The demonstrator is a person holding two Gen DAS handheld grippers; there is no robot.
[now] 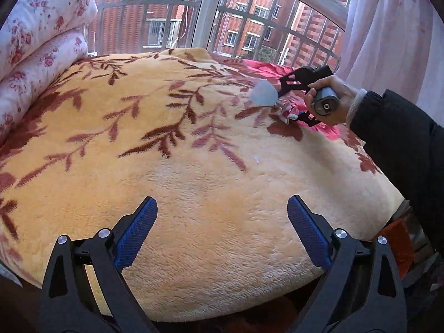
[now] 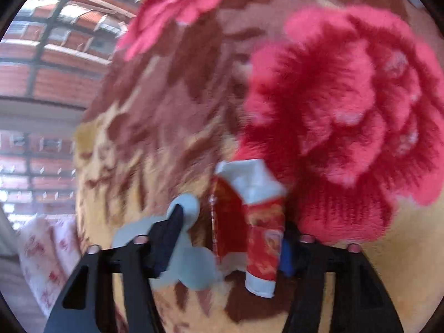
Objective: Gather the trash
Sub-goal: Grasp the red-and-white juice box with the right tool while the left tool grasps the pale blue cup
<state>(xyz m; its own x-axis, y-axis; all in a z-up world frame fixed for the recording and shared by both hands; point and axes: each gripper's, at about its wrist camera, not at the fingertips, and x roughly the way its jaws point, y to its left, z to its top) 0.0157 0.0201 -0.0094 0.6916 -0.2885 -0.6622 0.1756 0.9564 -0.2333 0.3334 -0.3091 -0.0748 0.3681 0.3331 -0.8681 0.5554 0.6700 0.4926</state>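
A red and white snack wrapper (image 2: 258,222) lies crumpled on the yellow floral blanket (image 2: 116,144), between the fingers of my right gripper (image 2: 230,236). A pale blue plastic piece (image 2: 191,260) sits against the left finger. The jaws stand apart around the wrapper; the view is blurred, so grip is unclear. In the left wrist view the right gripper (image 1: 288,102) is at the bed's far right, with the pale blue piece (image 1: 263,93) and wrapper (image 1: 287,115) at its tips. My left gripper (image 1: 222,222) is open and empty over the blanket's near edge. A small white scrap (image 1: 255,158) lies mid-blanket.
Rolled floral quilts (image 1: 36,44) lie at the bed's left. A barred window (image 1: 194,14) stands behind the bed and a pale curtain (image 1: 394,27) hangs at the right. The person's dark sleeve (image 1: 399,149) reaches in from the right. The bed edge (image 1: 388,213) drops off at the right.
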